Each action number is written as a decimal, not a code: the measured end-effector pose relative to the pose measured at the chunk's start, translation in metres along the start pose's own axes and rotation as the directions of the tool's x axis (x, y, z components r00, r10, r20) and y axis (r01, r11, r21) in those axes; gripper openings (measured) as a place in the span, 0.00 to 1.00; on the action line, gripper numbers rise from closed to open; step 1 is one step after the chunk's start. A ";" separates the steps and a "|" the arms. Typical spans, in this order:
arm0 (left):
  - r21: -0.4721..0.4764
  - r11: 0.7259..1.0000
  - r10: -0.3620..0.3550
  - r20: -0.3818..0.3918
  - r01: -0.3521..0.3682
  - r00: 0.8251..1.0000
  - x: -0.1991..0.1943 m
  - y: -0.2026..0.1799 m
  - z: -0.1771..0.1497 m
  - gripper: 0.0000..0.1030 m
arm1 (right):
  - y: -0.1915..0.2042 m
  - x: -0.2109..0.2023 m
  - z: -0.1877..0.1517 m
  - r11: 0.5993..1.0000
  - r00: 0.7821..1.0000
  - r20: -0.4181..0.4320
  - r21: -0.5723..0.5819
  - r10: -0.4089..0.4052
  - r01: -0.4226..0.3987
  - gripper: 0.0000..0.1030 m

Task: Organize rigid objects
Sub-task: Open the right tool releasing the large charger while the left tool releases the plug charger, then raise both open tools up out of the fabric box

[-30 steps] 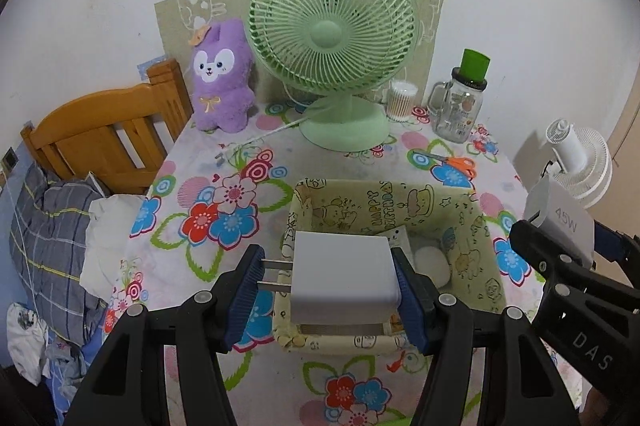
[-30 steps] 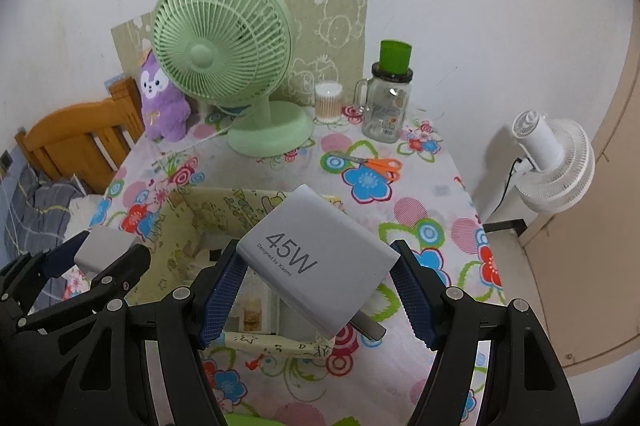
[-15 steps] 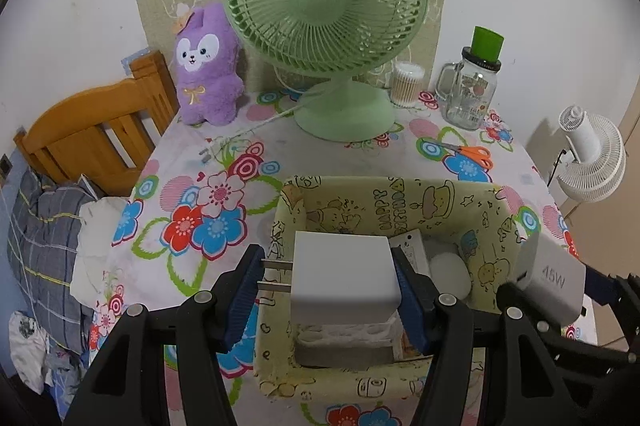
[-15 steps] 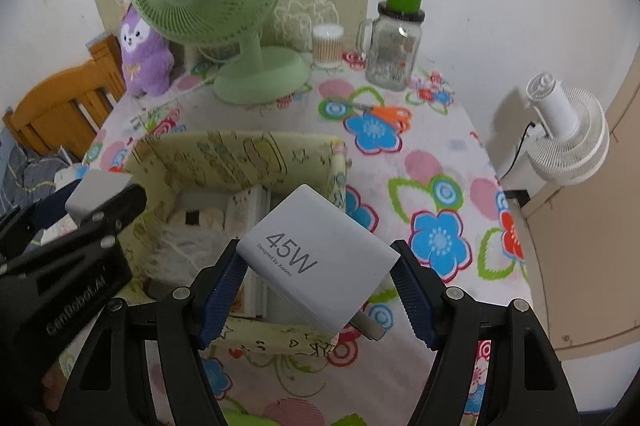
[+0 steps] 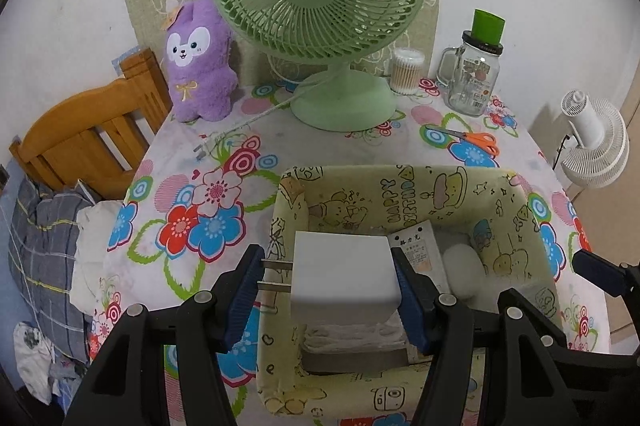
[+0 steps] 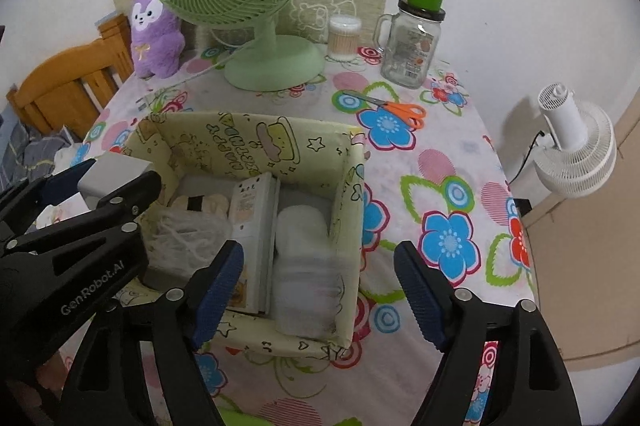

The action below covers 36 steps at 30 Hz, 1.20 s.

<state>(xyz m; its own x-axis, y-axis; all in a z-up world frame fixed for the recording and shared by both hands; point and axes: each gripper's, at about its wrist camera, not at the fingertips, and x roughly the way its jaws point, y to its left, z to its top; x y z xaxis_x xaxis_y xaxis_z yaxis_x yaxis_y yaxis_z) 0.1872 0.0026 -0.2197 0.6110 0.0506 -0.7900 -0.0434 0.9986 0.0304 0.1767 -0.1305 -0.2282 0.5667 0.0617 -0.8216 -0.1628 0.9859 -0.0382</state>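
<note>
My left gripper [image 5: 328,290] is shut on a white charger block [image 5: 344,276] with its metal prongs pointing left, held above the near left part of the yellow cartoon-print box [image 5: 400,186]. That box also shows in the right wrist view [image 6: 256,134], with the left gripper [image 6: 86,182] and its charger [image 6: 110,172] at its left side. My right gripper [image 6: 320,290] is open and empty above the box's near right corner. A blurred white shape [image 6: 304,266], probably the 45W charger, lies in the box's right compartment. One right fingertip [image 5: 600,272] shows in the left wrist view.
A green desk fan [image 5: 320,6], purple plush [image 5: 198,62], cotton swab jar [image 5: 406,70], glass mug jar with green lid [image 5: 474,74] and orange scissors [image 5: 472,140] stand behind the box. A wooden chair [image 5: 84,142] is left, a white fan [image 6: 572,142] right.
My right gripper has opened and the 45W charger has left it and dropped into the box. Both grippers moved forward over the box. The left still holds its charger.
</note>
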 end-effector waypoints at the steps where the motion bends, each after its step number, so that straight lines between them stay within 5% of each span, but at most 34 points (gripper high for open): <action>1: -0.001 1.000 -0.001 0.000 0.001 1.000 0.000 0.000 0.001 0.62 | -0.002 0.000 0.001 1.000 1.000 0.003 0.008 -0.004 0.003 0.79; 27: 0.055 0.998 -0.036 -0.043 0.039 0.998 0.041 -0.018 0.026 0.64 | -0.030 0.032 0.025 0.987 0.999 -0.014 0.152 -0.048 0.050 0.81; 36: 0.050 0.999 -0.015 -0.030 0.016 0.999 0.028 -0.014 0.026 0.82 | -0.036 0.029 0.024 0.983 0.999 -0.018 0.179 -0.042 0.045 0.81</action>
<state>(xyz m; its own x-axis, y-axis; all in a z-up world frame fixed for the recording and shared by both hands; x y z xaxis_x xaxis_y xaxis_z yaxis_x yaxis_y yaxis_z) 0.2253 -0.0093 -0.2265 0.5878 0.0353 -0.8082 0.0065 0.9988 0.0483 0.2182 -0.1609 -0.2368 0.5584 0.0172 -0.8294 0.0096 0.9996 0.0272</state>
